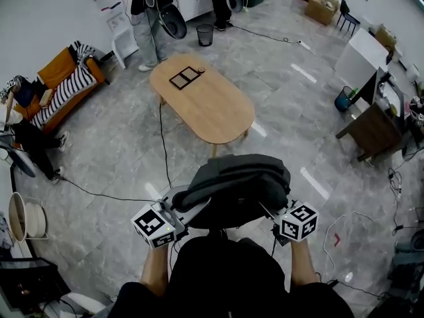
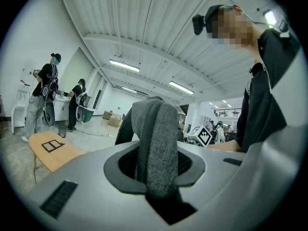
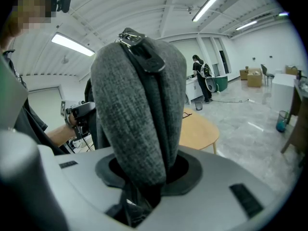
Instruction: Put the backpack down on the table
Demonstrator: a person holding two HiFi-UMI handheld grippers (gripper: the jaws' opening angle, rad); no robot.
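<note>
You're mid-carry, L gripper (image 1: 173,216) & R gripper (image 1: 278,216) each clamped on backpack (image 1: 235,187); next: reach far table (image 1: 212,105), lower it.

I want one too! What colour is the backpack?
The backpack is grey, a woven fabric with a darker zip strip. It shows best in the right gripper view.

The dark rectangle (image 1: 186,77) on the table (image 1: 218,111) is too small to identify.
</note>
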